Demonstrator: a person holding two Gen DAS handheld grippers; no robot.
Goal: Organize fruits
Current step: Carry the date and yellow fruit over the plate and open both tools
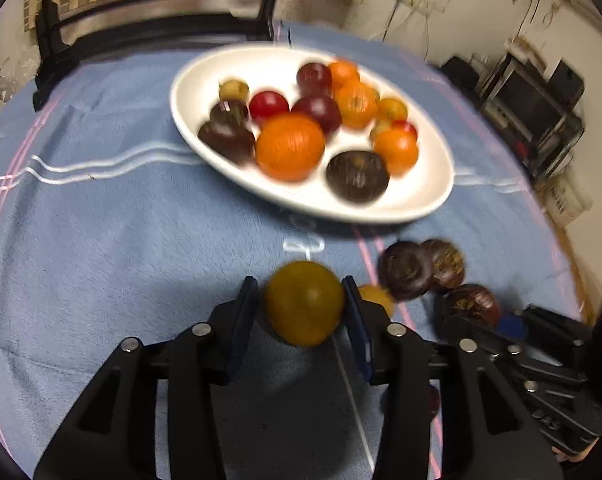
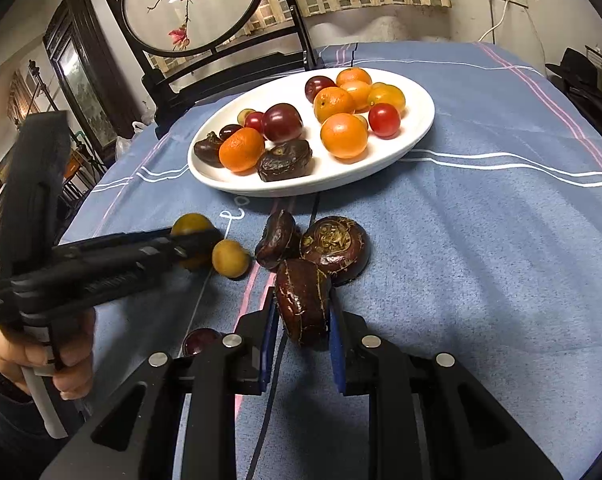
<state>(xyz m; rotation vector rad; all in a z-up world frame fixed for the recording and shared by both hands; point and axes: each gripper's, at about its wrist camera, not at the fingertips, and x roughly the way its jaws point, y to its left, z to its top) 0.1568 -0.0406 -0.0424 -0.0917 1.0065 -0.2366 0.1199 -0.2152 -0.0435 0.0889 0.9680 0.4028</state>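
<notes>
We see the left gripper [image 1: 304,312] with jaws clamped on a yellow fruit [image 1: 304,303] and the right gripper [image 2: 304,330] pinching a dark chestnut [image 2: 303,305], both near the plate [image 2: 417,136] on the table [image 2: 481,248].

- The right tool [image 2: 304,330] clamps a dark brown water chestnut [image 2: 303,304] between its blue pads.
- Two more chestnuts [image 2: 335,246] lie just beyond on the blue-clothed bench [image 2: 481,260].
- The left tool [image 2: 193,240] grips a yellow fruit [image 2: 191,224].
- A white plate [image 2: 417,128] holds mixed fruits.
</notes>
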